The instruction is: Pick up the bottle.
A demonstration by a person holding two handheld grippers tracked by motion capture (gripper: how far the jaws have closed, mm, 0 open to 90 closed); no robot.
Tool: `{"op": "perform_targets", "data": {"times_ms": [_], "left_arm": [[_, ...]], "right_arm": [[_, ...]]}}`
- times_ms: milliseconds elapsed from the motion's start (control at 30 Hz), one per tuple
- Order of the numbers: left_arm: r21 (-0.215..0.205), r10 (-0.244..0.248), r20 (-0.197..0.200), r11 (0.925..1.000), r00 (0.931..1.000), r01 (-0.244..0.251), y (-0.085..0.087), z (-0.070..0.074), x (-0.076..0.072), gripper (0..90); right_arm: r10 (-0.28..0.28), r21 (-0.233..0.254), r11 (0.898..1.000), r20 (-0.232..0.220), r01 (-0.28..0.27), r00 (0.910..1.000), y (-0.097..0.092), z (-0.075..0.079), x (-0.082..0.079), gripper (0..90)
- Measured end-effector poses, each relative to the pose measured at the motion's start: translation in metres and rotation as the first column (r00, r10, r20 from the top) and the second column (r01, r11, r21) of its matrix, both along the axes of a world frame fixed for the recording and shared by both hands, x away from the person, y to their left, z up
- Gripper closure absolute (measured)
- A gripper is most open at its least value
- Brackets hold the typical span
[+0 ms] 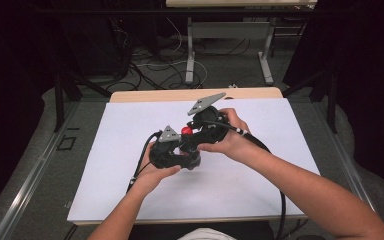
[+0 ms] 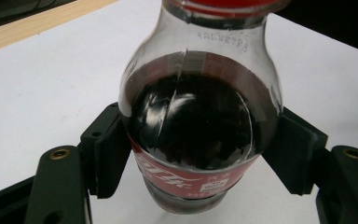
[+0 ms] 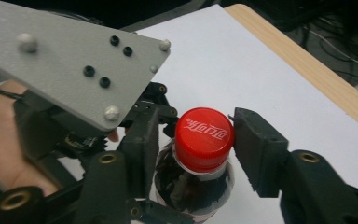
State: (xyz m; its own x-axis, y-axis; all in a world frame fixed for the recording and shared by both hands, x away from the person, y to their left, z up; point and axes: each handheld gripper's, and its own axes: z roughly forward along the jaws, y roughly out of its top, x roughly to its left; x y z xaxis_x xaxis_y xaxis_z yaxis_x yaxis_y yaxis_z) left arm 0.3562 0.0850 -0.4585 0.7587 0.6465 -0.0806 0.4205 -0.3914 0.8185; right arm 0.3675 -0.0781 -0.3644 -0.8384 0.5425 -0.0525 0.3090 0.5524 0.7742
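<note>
Cola bottle cap getting worked on, mid-table

The cola bottle (image 2: 199, 126) is being clamped by the left gripper (image 2: 200, 158) above the white table (image 1: 260, 175); its red cap (image 3: 204, 138) is being bracketed by the right gripper (image 3: 196, 149), one pad touching. Probably a firm squeeze and twist is needed next.

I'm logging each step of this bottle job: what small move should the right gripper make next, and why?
Probably close the right gripper fully on the red cap, then twist. Its jaws flank the cap, one pad at its edge, though a firm pinch isn't clear. The left gripper already clamps the cola bottle by its body, steadying it above the white table.
</note>
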Motion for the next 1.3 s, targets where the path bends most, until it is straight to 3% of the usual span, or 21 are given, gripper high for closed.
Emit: {"op": "perform_targets", "data": {"times_ms": [100,200,300,367,400,467,500,600,633,700,733,767,833,867,900,1000,1033,1167,1267,1300], "left_arm": [[0.007,0.002,0.002,1.0,1.0,-0.002,0.0,0.0,-0.001,30.4],[0.025,-0.009,0.005,0.9997,0.9999,0.009,0.001,0.001,0.0,30.4],[0.019,-0.014,-0.004,0.9997,0.9999,0.015,0.0,0.0,-0.001,30.4],[0.032,-0.036,-0.013,0.9988,0.9993,0.037,0.001,0.001,-0.001,30.4],[0.023,-0.03,0.002,0.9993,0.9996,0.03,0.0,0.0,-0.001,30.4],[0.017,-0.038,0.0,0.9991,0.9993,0.038,-0.001,0.0,-0.002,30.4],[0.019,-0.043,0.005,0.9989,0.9991,0.042,-0.001,0.0,-0.002,30.4],[0.028,-0.061,0.004,0.9977,0.9981,0.061,-0.002,0.0,-0.003,30.4],[0.03,-0.062,0.003,0.9976,0.9981,0.062,-0.003,-0.001,-0.004,30.4],[0.023,-0.067,-0.015,0.9975,0.9976,0.067,-0.004,-0.001,-0.005,30.4],[0.031,-0.07,-0.009,0.9971,0.9975,0.07,-0.004,-0.001,-0.004,30.4],[0.031,-0.064,-0.009,0.9975,0.9979,0.064,-0.004,-0.001,-0.004,30.4],[0.028,-0.058,-0.01,0.9979,0.9982,0.059,-0.003,-0.001,-0.004,30.3],[0.04,-0.064,-0.007,0.9971,0.9979,0.065,-0.002,0.001,-0.002,30.4],[0.034,-0.044,0.007,0.9985,0.999,0.043,-0.002,0.0,-0.002,30.4],[0.031,-0.022,0.006,0.9993,0.9997,0.022,0.0,0.0,-0.001,30.4],[0.03,-0.015,0.006,0.9994,0.9999,0.015,0.001,0.0,-0.001,30.3],[0.024,-0.007,0.007,0.9997,0.9999,0.007,0.001,0.001,-0.001,30.4],[0.047,-0.017,0.0,0.9987,0.9999,0.017,0.0,0.002,-0.002,30.4],[0.033,-0.006,0.01,0.9994,0.9999,0.005,-0.001,0.0,-0.002,30.4]], "right_arm": [[-0.032,0.005,0.999,-0.004,0.032,0.9995,0.0,-0.001,0.0,60.0],[-0.015,0.023,1.0,-0.012,0.015,0.9998,-0.001,-0.001,0.002,60.5],[0.037,0.011,0.999,-0.021,-0.037,0.9991,-0.004,-0.001,0.007,60.8],[0.106,-0.009,0.994,-0.044,-0.106,0.9934,-0.007,0.001,0.012,60.9],[0.138,-0.011,0.99,-0.054,-0.139,0.9889,-0.008,0.002,0.015,60.9],[0.222,-0.023,0.974,-0.073,-0.224,0.9723,-0.011,0.004,0.023,60.9],[0.265,-0.03,0.963,-0.055,-0.267,0.9627,-0.012,0.004,0.026,60.9],[0.411,-0.031,0.91,-0.061,-0.414,0.9094,-0.017,0.004,0.038,60.8],[0.466,-0.041,0.883,-0.055,-0.468,0.8833,-0.019,0.003,0.04,60.7],[0.499,-0.035,0.865,-0.062,-0.501,0.8645,-0.022,0.003,0.044,60.5],[0.531,-0.048,0.845,-0.043,-0.532,0.8464,-0.022,0.002,0.045,60.1],[0.53,-0.056,0.846,-0.032,-0.531,0.8474,-0.022,0.002,0.045,57.9],[0.473,-0.039,0.88,-0.022,-0.473,0.881,-0.021,0.003,0.042,47.5],[0.448,-0.032,0.894,-0.016,-0.448,0.8941,-0.02,0.003,0.04,46.5],[0.402,-0.035,0.915,0.0,-0.401,0.9158,-0.019,0.003,0.037,45.2],[0.281,-0.038,0.959,0.0,-0.281,0.9597,-0.016,0.003,0.025,45.9],[0.245,-0.037,0.969,0.009,-0.245,0.9694,-0.015,0.003,0.021,45.9],[0.125,0.023,0.992,-0.002,-0.125,0.9921,-0.011,0.0,0.007,48.3],[0.07,0.044,0.997,-0.008,-0.07,0.9975,-0.009,-0.002,0.004,52.8],[0.059,0.043,0.997,-0.011,-0.058,0.9982,-0.008,-0.003,0.004,54.9]]}}
